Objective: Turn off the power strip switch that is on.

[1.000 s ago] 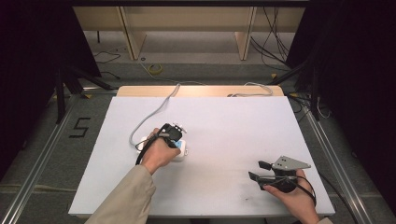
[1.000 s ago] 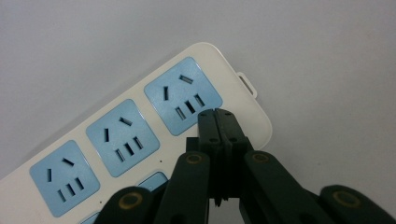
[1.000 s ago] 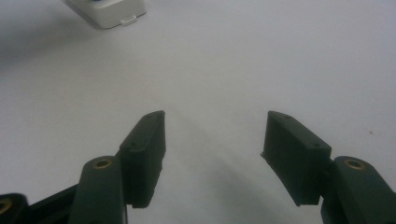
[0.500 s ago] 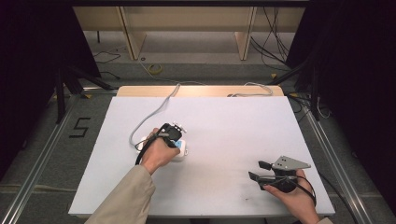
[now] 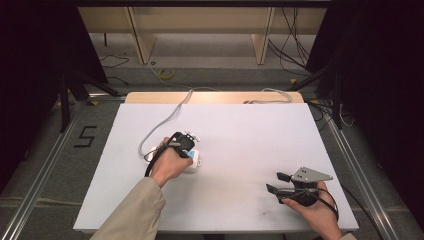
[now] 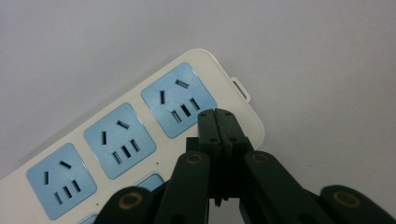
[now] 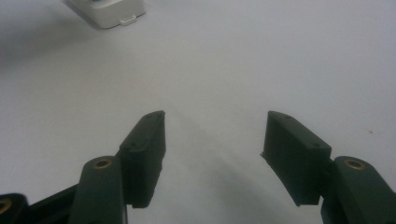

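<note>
hiding the power strip (image 5: 194,161), closed left tongs (image 6: 219,116); right tongs (image 7: 212,140) open.

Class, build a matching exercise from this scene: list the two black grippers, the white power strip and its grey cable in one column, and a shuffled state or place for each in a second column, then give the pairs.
Things
1. left black two-jaw gripper
2. right black two-jaw gripper
3. white power strip with blue sockets
4. grey cable

States or places
A. jaws wide apart, nothing between them
B. runs towards the table's far edge
C. jaws closed together over the strip
D. lies flat on the white table

Pairs: 1-C, 2-A, 3-D, 4-B
</note>
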`<state>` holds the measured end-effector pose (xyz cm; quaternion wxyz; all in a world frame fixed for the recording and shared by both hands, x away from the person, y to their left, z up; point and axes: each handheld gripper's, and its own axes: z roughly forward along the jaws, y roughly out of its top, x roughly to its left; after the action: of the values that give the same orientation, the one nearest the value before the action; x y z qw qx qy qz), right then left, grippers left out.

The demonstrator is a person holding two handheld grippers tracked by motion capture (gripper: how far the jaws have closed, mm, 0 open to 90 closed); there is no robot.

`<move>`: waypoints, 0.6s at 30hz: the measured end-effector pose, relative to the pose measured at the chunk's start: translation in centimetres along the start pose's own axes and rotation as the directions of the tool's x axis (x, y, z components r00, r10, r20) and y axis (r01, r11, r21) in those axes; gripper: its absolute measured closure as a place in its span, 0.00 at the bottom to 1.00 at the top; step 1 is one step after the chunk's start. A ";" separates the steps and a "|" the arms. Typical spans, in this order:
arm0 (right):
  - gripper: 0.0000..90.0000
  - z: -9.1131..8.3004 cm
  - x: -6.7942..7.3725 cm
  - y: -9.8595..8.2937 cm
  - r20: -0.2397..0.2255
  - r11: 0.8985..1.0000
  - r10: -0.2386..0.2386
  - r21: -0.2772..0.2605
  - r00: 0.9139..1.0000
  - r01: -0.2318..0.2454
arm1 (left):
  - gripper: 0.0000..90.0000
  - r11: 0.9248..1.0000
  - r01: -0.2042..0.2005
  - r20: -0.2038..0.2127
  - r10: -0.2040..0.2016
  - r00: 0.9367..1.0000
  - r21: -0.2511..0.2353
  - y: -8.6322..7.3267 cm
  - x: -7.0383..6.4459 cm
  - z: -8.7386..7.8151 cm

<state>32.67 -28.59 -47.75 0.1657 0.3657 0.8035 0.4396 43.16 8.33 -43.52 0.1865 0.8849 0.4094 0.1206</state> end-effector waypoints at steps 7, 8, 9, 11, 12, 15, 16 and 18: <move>0.44 0.0 0.0 0.0 0.000 1.000 0.000 0.000 1.000 0.000 | 1.00 1.000 0.015 0.005 -0.015 1.000 -0.024 -0.2 0.1 -0.3; 0.44 0.0 0.0 0.0 0.000 1.000 0.000 0.000 1.000 0.000 | 1.00 0.999 0.017 0.005 -0.017 1.000 -0.029 -0.2 0.1 -0.4; 0.44 0.0 0.0 0.0 0.000 1.000 0.000 0.000 1.000 0.000 | 1.00 0.999 0.019 0.003 -0.019 1.000 -0.034 -0.2 0.1 -0.5; 0.44 0.0 0.0 0.0 0.000 1.000 -0.001 0.000 1.000 0.001 | 1.00 0.999 0.020 0.002 -0.020 1.000 -0.039 -0.3 0.1 -0.6; 0.44 0.0 0.0 0.0 0.000 1.000 0.000 0.000 1.000 0.000 | 0.99 0.999 0.015 -0.001 -0.015 1.000 -0.038 -0.4 0.2 -0.7; 0.44 0.0 0.0 0.0 0.000 1.000 -0.001 0.000 1.000 0.001 | 0.99 0.998 0.019 0.000 -0.019 1.000 -0.053 -0.6 0.3 -1.1; 0.44 0.0 0.0 0.0 0.000 1.000 -0.001 0.000 1.000 0.001 | 0.99 0.998 0.020 0.003 -0.020 1.000 -0.056 -0.7 0.4 -1.2; 0.44 0.0 0.0 0.0 -0.001 1.000 0.000 0.001 1.000 0.000 | 0.97 0.998 0.027 0.011 -0.027 1.000 -0.054 -0.9 0.5 -1.4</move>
<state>32.67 -28.56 -47.76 0.1651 0.3654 0.8038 0.4394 42.34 9.56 -42.60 0.2141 0.8745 0.4170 0.1247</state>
